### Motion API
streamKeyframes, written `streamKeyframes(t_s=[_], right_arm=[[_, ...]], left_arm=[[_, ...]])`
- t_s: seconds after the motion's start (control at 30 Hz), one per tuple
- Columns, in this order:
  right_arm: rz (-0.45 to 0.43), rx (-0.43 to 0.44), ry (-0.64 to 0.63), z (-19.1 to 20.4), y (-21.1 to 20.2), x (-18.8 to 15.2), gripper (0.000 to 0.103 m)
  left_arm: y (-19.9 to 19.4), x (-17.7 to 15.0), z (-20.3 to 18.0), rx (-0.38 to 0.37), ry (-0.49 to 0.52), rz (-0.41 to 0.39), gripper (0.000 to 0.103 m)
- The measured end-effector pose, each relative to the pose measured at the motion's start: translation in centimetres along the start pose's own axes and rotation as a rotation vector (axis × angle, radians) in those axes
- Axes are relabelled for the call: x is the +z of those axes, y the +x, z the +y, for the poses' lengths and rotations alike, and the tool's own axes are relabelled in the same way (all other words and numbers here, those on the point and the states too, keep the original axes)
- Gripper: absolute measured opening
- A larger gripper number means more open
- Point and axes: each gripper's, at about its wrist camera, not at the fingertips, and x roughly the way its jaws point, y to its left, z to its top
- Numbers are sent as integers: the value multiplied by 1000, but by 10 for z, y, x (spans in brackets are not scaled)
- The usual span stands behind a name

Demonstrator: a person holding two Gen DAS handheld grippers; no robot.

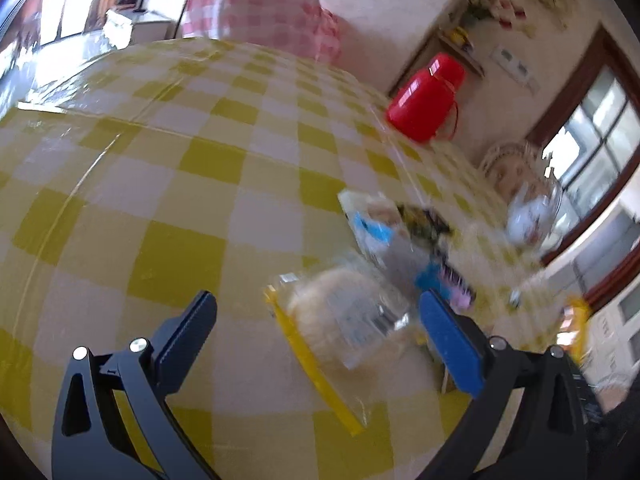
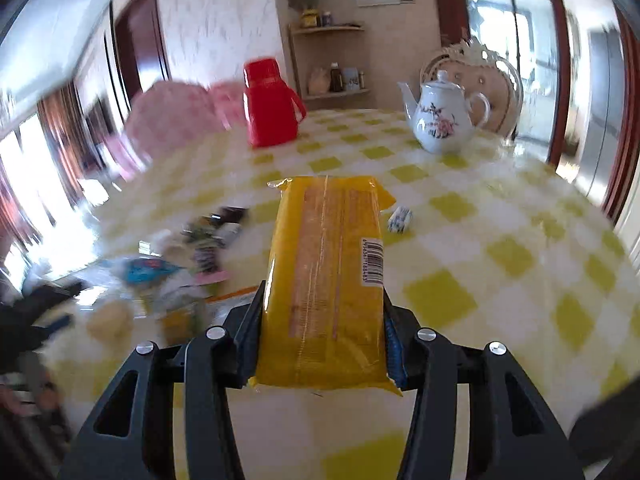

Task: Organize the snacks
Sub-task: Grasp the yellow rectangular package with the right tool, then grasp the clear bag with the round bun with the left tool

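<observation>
Yellow packet (image 2: 326, 280) between fingers (image 2: 394, 340), table (image 2: 500, 216) beyond.

No legible text; barcode digits blurred.

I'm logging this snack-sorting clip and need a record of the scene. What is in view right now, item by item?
yellow packet: 1, yellow with barcode, clamped in the right gripper, above the table
clear bag: 1, clear with yellow edge strip, on the table between the left gripper's fingers, not pressed
snack pile: several blurred packets, mixed colours, left of the yellow packet
small wrapped sweet: 1, white and blue, right of the yellow packet
red jug: 1, red, far side of the table
teapot: 1, white with flowers, far right
table: 1, yellow and white check cloth
left gripper: 1, black, blue pads, open
right gripper: 1, black, shut on the packet
</observation>
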Motion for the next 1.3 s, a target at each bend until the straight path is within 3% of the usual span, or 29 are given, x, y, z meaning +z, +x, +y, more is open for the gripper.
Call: streamKeyframes(t_s=[0.1, 0.27, 0.33, 0.43, 0.53, 0.67, 0.73, 0.77, 0.83, 0.9, 0.97, 1.1, 1.2, 1.3], right_arm=[[3, 26, 29, 0, -8, -8, 49], [13, 107, 64, 8, -10, -10, 46], [9, 131, 78, 8, -14, -11, 40], [-7, 142, 56, 14, -21, -13, 40], [5, 140, 37, 17, -18, -14, 40], [32, 122, 70, 7, -15, -13, 42], [44, 111, 113, -6, -13, -10, 45], [47, 108, 139, -11, -13, -10, 54], [65, 98, 179, -21, -8, -11, 66], [108, 90, 181, -21, 0, -14, 70], [162, 90, 134, -9, 10, -20, 84], [219, 33, -7, 28, 27, -37, 87], [271, -43, -82, 46, 48, -46, 87], [319, -131, -116, 52, 65, -47, 88]], left_arm=[[3, -9, -12, 56, 26, 22, 101], [16, -12, -16, 136, -107, 75, 101], [24, -9, -23, 206, -135, 71, 101], [38, -5, -35, 299, -158, 81, 101], [52, -2, -45, 381, -127, 84, 102], [69, -7, -58, 475, 54, 98, 102], [67, -9, -58, 450, 99, 107, 102], [66, -10, -58, 436, 127, 116, 102], [60, -15, -56, 389, 201, 116, 96], [50, -19, -53, 367, 228, 120, 84], [38, -26, -46, 351, 238, 131, 83], [19, -39, -36, 347, 249, 121, 86], [17, -42, -28, 362, 219, 125, 102], [19, -42, -26, 363, 216, 127, 102]])
